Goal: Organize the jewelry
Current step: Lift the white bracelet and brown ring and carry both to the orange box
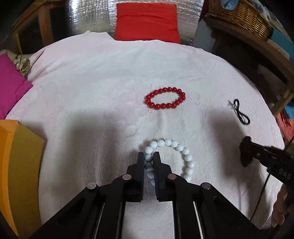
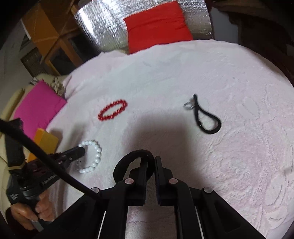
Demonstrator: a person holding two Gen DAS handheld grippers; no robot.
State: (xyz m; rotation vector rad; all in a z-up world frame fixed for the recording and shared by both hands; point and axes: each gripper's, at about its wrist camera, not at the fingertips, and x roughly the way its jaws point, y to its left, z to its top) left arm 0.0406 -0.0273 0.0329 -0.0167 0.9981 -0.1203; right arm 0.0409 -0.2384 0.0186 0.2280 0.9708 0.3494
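A white bead bracelet (image 1: 181,148) lies on the pale pink cloth (image 1: 91,88), and my left gripper (image 1: 148,156) is shut on its left side. The bracelet also shows in the right wrist view (image 2: 95,156). A red bead bracelet (image 1: 165,98) lies further away on the cloth, seen too in the right wrist view (image 2: 113,110). My right gripper (image 2: 151,160) is shut on a black hair band (image 2: 126,160) that loops out to its left. A black cord with a metal ring (image 2: 205,115) lies to the right, also in the left wrist view (image 1: 239,110).
An orange box (image 1: 18,161) stands at the cloth's left edge. A magenta cushion (image 1: 9,82) lies beyond it. A red cushion (image 1: 147,20) rests against a silver sheet at the back. A wicker basket (image 1: 242,16) sits on a shelf at the far right.
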